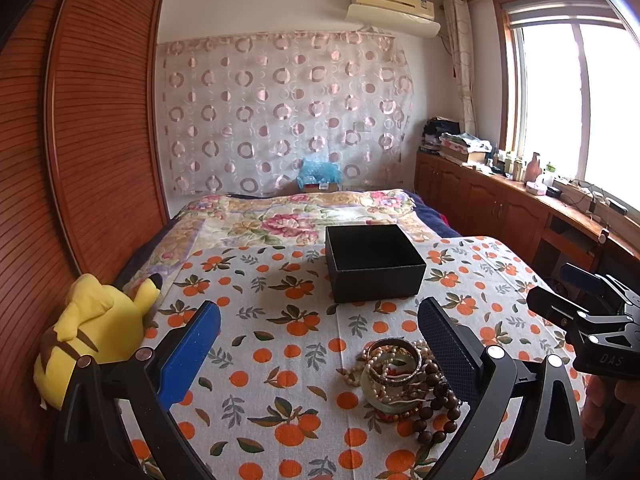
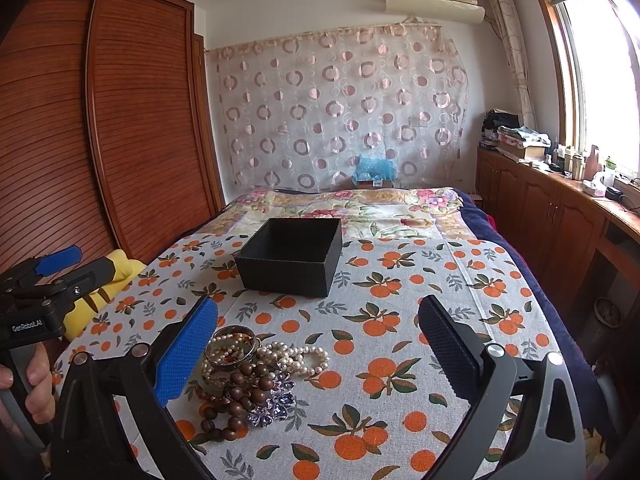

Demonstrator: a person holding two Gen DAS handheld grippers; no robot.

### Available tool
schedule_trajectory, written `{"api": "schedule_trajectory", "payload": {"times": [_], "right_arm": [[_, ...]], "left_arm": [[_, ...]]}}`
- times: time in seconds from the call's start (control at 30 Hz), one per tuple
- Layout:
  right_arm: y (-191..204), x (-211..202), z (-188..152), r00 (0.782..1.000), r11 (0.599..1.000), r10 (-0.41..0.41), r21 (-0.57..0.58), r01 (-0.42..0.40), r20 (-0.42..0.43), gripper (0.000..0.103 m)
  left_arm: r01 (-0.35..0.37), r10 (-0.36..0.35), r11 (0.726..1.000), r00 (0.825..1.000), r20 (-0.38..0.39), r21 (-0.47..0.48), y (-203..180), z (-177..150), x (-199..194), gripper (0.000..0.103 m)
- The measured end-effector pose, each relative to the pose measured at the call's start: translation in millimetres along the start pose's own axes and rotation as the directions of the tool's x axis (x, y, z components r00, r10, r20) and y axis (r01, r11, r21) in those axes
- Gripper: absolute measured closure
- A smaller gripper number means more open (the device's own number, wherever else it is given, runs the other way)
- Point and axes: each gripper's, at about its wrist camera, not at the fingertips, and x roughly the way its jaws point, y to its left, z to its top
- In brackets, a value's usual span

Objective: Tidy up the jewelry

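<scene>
Jewelry (image 2: 256, 376) lies heaped on the orange-print cloth (image 2: 400, 320) between my two grippers, my left gripper (image 1: 320, 344) and right gripper (image 2: 318, 344) both spread wide and holding nothing. Bead strands look light, limp and tangle-prone, so I judge the stiff bangle (image 1: 394, 360) the surest hold. Beyond stands the open black box (image 1: 374, 264).

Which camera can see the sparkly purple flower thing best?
The right wrist view: the purple rhinestone brooch lies in plain sight at the near edge of the jewelry pile, beside the brown wooden beads. In the left wrist view the pile shows, but no brooch.
</scene>
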Motion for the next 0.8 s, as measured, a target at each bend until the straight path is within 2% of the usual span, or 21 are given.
{"api": "schedule_trajectory", "payload": {"times": [0.8], "right_arm": [[1.6,-1.8,0.6,1.0,1.0,0.001,-0.001,-0.001,-0.002,0.002]], "left_arm": [[0.002,-0.002,1.0,1.0,0.004,0.0,0.1,4.5,-2.5,0.008]]}}
